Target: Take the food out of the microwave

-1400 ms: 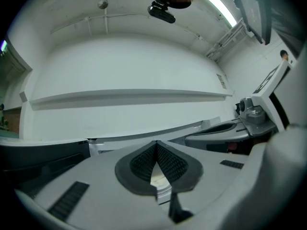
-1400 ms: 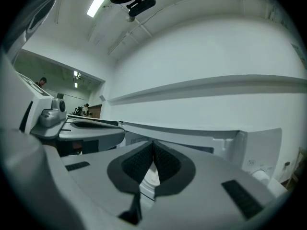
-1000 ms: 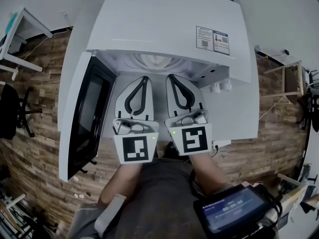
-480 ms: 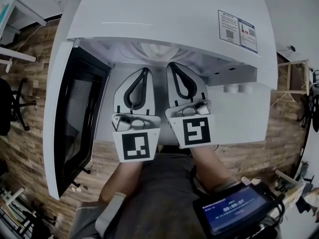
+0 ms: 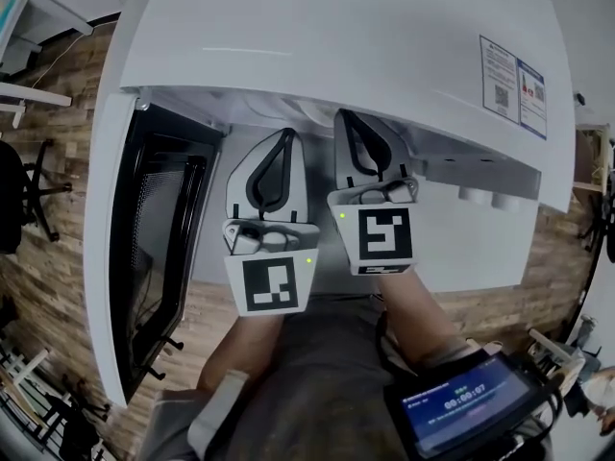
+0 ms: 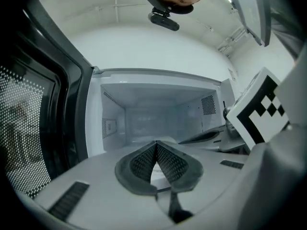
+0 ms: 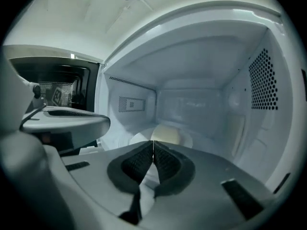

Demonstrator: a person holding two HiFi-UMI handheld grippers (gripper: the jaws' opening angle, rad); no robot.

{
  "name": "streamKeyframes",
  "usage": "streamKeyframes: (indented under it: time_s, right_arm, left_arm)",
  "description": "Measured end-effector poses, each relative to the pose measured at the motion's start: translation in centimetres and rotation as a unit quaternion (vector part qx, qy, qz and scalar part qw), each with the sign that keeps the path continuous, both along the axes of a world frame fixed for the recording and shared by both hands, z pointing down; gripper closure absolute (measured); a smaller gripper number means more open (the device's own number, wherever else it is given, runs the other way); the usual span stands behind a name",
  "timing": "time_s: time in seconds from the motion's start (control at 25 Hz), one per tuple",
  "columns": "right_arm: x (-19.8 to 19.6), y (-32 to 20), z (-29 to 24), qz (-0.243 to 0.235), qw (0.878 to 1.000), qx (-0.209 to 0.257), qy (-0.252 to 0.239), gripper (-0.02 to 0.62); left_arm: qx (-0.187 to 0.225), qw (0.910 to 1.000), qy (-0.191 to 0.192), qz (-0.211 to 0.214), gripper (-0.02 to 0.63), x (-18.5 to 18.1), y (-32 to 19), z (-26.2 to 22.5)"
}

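Note:
The white microwave [image 5: 327,36] stands with its door [image 5: 159,248] swung open to the left. Inside the cavity, a pale round piece of food [image 7: 166,133] lies on a white plate [image 7: 135,139], just beyond my right gripper [image 7: 152,143]. That gripper is shut and empty, with its tip inside the opening [image 5: 348,115]. My left gripper [image 6: 156,143] is also shut and holds nothing. It points level into the cavity mouth [image 5: 285,134], slightly behind and left of the right one. The left gripper's jaws hide the food in its own view.
The dark door window [image 6: 26,123] is close on the left of the left gripper. The cavity's right wall has vent holes [image 7: 263,85]. Knobs [image 5: 480,197] stick out at the microwave's right. A chair [image 5: 17,200] stands on the wood floor, and a screen device [image 5: 461,406] hangs at lower right.
Both grippers have sunk and pushed toward the cavity, the right one further in. The microwave now fills more of the head view. Both stay shut.

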State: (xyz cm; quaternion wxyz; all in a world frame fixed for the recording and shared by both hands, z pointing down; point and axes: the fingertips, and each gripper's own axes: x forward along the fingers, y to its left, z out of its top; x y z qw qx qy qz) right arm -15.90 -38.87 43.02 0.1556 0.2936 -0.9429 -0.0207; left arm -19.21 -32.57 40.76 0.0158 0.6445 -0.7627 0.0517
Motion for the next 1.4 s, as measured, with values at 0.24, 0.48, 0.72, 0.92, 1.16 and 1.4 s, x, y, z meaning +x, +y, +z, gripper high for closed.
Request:
streamKeyframes:
  time_s: [0.24,0.48,0.72,0.92,1.16,1.4]
  right_arm:
    - [-0.9,0.0,0.2,-0.001,0.999,-0.016,0.033,0.588]
    - [-0.2,1.4,0.3,-0.002,0.998,-0.026,0.05,0.589]
    - [0.9,2.6,0.5,0.002,0.997,-0.044,0.059,0.589]
    - [1.7,2.7,0.2,0.008,0.997,-0.053,0.048,0.588]
    - [3.7,4.0,0.3,0.029,0.992,-0.122,-0.023,0.499]
    - [4.3,4.4,2.6,0.085,0.907,-0.367,-0.189,0.463]
  left_arm:
    - [-0.013,0.9999,0.008,-0.005,0.598,-0.9,0.6,-0.2]
    - [-0.024,0.9997,0.01,0.0,0.598,-0.7,1.4,-0.7]
    - [-0.03,0.9995,0.013,0.005,0.598,-0.1,1.9,-1.4]
    - [-0.036,0.9992,0.013,0.007,0.598,0.5,2.0,-1.6]
    - [-0.041,0.999,0.015,0.001,0.598,0.6,2.3,-1.6]
    - [-0.047,0.9988,0.011,0.004,0.598,0.7,2.4,-2.2]
